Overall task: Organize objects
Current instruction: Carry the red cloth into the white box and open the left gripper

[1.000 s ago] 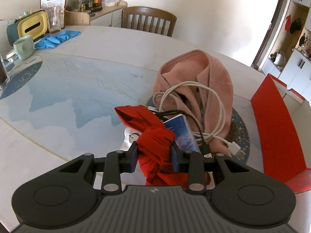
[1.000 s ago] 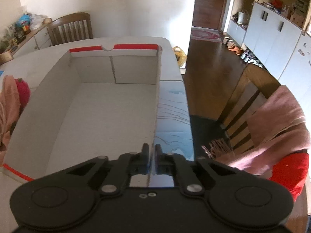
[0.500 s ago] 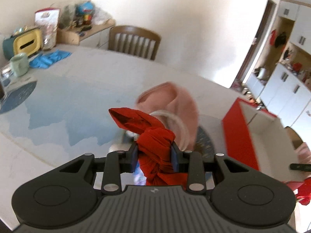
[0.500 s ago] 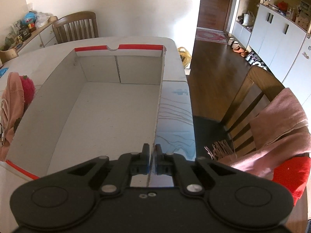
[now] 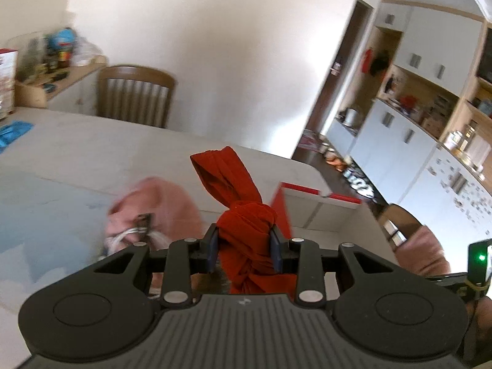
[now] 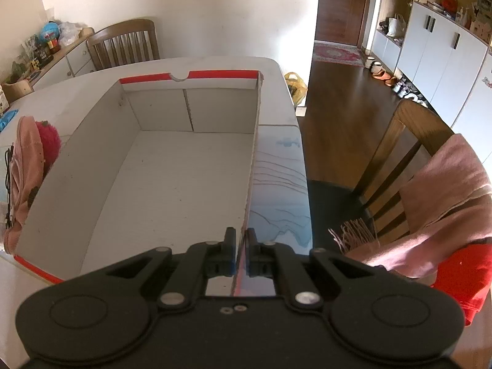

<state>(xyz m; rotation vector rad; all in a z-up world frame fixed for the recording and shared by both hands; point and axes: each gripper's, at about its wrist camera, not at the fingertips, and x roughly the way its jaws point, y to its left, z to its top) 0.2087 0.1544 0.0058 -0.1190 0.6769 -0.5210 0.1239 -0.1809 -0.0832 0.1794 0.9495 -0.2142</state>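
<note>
Knotted red cloth (image 5: 243, 212) between left gripper (image 5: 244, 250) fingers.

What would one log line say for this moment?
left gripper: shut on red cloth | right gripper: shut on box wall | box: empty

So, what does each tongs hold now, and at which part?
The left tongs grip the red knotted cloth at its knot, with one loose end sticking up. The right tongs pinch the near right wall of the white box.
</note>
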